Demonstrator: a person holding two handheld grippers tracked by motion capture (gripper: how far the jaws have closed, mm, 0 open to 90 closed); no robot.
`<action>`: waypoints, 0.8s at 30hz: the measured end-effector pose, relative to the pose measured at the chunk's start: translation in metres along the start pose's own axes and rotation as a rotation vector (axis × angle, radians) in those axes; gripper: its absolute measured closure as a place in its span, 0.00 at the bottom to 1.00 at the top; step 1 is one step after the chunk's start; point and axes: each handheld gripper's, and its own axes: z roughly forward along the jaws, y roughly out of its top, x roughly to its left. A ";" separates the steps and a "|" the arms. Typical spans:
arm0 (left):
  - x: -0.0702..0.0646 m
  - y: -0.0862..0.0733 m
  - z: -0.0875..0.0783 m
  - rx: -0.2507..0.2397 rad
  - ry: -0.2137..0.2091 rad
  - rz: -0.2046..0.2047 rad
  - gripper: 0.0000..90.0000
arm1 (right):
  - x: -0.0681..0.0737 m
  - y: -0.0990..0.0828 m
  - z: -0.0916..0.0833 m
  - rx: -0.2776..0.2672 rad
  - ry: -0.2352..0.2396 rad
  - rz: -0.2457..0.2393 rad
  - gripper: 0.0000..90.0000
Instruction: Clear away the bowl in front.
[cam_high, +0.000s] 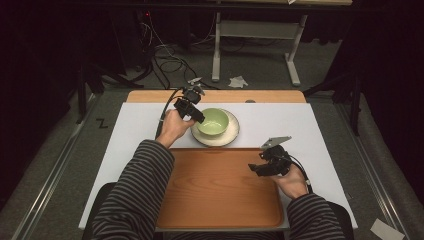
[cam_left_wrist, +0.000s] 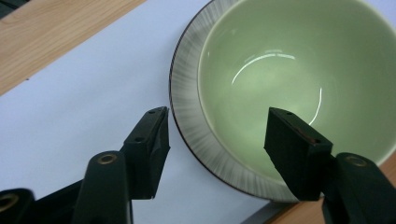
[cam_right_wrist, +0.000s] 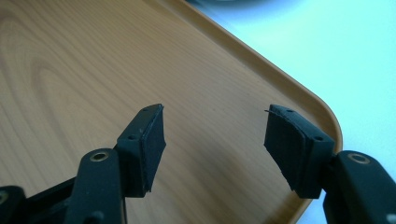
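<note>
A pale green bowl (cam_high: 213, 121) (cam_left_wrist: 280, 60) stands on a plate with a grey streaked rim (cam_high: 232, 134) (cam_left_wrist: 187, 102) in the middle of the white mat. My left gripper (cam_high: 195, 116) (cam_left_wrist: 217, 114) is open at the bowl's left edge. One jaw hangs over the mat outside the plate, the other over the bowl's inside, and neither pad presses on anything. A brown wooden tray (cam_high: 220, 195) (cam_right_wrist: 70, 70) lies in front of the bowl. My right gripper (cam_high: 257, 169) (cam_right_wrist: 215, 112) hovers open over the tray's far right corner, with nothing between its jaws.
The white mat (cam_high: 280, 125) covers a wooden table whose far edge (cam_high: 150, 96) shows behind it. Striped sleeves come in from the bottom. Beyond the table are cables on the floor (cam_high: 170, 60) and the legs of another table (cam_high: 216, 50).
</note>
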 end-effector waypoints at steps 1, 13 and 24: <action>0.001 0.001 0.003 0.001 0.002 -0.010 0.46 | 0.000 0.000 0.000 0.004 0.001 0.005 0.44; 0.003 0.001 0.030 0.046 0.037 -0.036 0.61 | 0.001 0.000 0.001 0.009 0.011 0.000 0.44; 0.013 -0.001 0.043 0.093 0.024 -0.107 0.75 | 0.002 0.000 0.003 0.026 0.011 -0.007 0.44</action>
